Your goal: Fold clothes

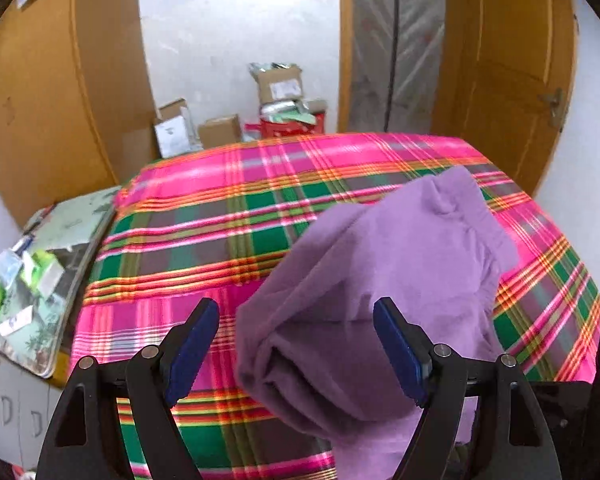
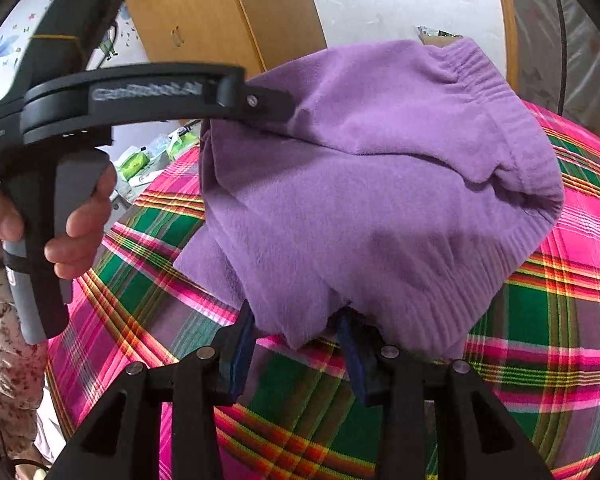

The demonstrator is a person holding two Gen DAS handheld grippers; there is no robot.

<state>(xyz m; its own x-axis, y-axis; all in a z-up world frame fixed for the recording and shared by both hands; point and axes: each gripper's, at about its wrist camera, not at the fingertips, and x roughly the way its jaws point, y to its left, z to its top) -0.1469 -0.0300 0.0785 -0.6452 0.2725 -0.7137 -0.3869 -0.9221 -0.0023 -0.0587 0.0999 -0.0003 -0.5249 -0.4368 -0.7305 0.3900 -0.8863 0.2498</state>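
Left gripper (image 1: 296, 344): blue-padded jaws spread apart, with a fold of the garment lying between them, ungripped. Purple fleece garment (image 2: 380, 200), soft, bunched, with a ribbed hem, hangs above the plaid-covered bed (image 2: 560, 320). Right gripper (image 2: 296, 332): jaws clamped on the garment's lower edge.

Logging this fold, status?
Left gripper open, purple sweater bunched between its fingers. Right gripper shut on sweater hem. Sweater lifted over plaid bedspread. Nothing in the way.
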